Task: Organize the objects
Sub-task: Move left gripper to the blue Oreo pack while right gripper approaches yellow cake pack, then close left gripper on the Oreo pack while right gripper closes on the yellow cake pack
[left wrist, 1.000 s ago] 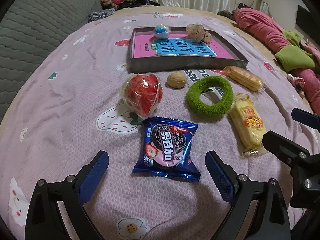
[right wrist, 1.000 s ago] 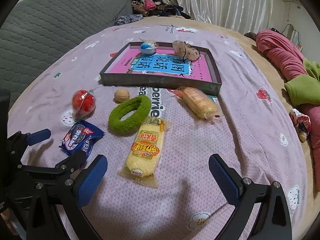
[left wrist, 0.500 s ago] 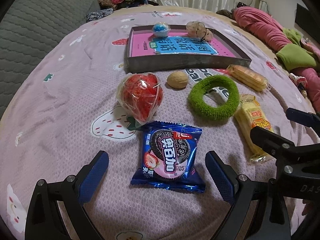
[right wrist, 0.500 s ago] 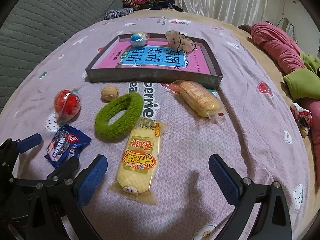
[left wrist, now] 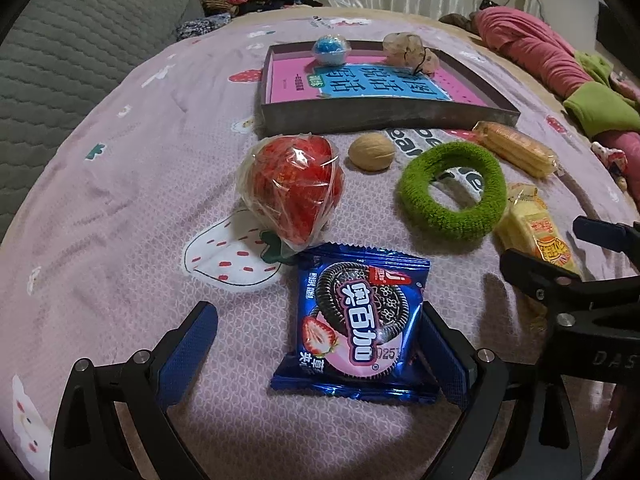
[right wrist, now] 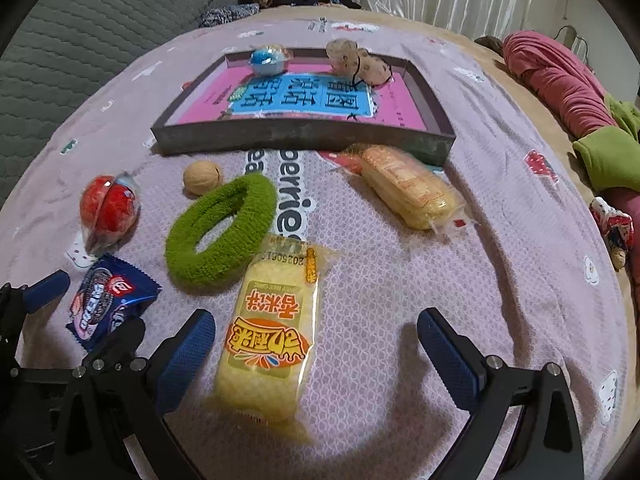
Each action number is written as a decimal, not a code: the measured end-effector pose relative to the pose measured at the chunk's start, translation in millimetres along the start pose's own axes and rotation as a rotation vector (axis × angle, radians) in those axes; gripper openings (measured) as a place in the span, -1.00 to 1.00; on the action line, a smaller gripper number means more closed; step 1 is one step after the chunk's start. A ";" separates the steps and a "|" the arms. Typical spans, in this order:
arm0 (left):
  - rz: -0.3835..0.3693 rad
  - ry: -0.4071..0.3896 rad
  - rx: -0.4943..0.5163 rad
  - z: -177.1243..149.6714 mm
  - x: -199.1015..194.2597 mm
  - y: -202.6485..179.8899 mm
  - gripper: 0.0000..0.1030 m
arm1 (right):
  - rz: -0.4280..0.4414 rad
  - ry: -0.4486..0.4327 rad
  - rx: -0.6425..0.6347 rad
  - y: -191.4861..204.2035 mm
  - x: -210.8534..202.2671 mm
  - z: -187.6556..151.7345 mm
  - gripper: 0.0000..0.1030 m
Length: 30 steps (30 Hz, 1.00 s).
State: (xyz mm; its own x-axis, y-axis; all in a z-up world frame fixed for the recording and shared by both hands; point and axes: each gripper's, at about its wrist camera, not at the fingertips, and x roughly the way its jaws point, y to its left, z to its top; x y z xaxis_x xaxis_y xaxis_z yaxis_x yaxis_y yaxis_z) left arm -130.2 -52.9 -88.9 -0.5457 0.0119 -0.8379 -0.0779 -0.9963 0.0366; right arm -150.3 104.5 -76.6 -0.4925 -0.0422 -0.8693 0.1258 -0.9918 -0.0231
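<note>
My left gripper (left wrist: pixel 318 344) is open low over the bed, its jaws astride a blue Oreo packet (left wrist: pixel 358 320); the right finger touches the packet's edge. Beyond it lie a red wrapped strawberry ball (left wrist: pixel 296 190), a walnut (left wrist: pixel 370 151) and a green hair ring (left wrist: pixel 452 190). My right gripper (right wrist: pixel 316 350) is open, its jaws astride the near end of a yellow snack packet (right wrist: pixel 272 328). A second snack bar (right wrist: pixel 408 192) lies near a dark tray (right wrist: pixel 304 144) that holds a blue ball (right wrist: pixel 268 60) and a beige scrunchie (right wrist: pixel 358 60).
The items lie on a purple patterned bedspread (left wrist: pixel 120 200). A grey quilted headboard (left wrist: pixel 60 52) is at the left. Pink and green clothes (right wrist: pixel 568 92) are piled at the right. The left gripper shows at the lower left of the right wrist view (right wrist: pixel 80 320).
Both grippers have moved forward and down. The Oreo packet now sits between the left jaws, and the yellow snack packet between the right jaws.
</note>
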 end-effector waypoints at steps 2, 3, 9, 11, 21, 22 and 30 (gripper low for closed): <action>0.003 -0.003 0.004 0.3 0.1 -0.1 0.89 | -0.009 0.008 -0.006 2.1 3.9 -0.4 0.92; 0.005 -0.007 0.008 0.1 0.2 -0.8 0.89 | -0.010 0.006 -0.006 2.8 5.0 -0.9 0.88; -0.006 -0.012 0.017 -1.2 0.8 -3.0 0.84 | -0.018 -0.006 -0.013 3.8 6.3 -3.4 0.62; -0.009 -0.013 0.014 -1.0 1.1 -3.3 0.78 | -0.015 -0.010 -0.017 4.5 6.4 -2.9 0.54; -0.044 -0.015 0.016 -1.8 -4.4 -10.8 0.13 | 0.023 -0.045 -0.049 11.3 -0.2 -6.8 0.03; -0.045 -0.015 0.013 -2.1 -4.8 -10.8 0.12 | 0.031 -0.047 -0.052 11.9 -1.1 -7.2 -0.05; -0.029 -0.018 -0.014 -4.8 -7.6 -8.9 0.05 | 0.070 -0.056 -0.052 8.7 -6.8 -14.6 -0.19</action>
State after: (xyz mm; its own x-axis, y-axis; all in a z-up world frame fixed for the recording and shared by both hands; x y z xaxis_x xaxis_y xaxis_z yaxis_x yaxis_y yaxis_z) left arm -121.4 -44.5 -85.5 -0.5583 0.0421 -0.8286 -0.0826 -0.9966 0.0051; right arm -133.3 97.9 -78.1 -0.5284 -0.1190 -0.8406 0.2054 -0.9786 0.0094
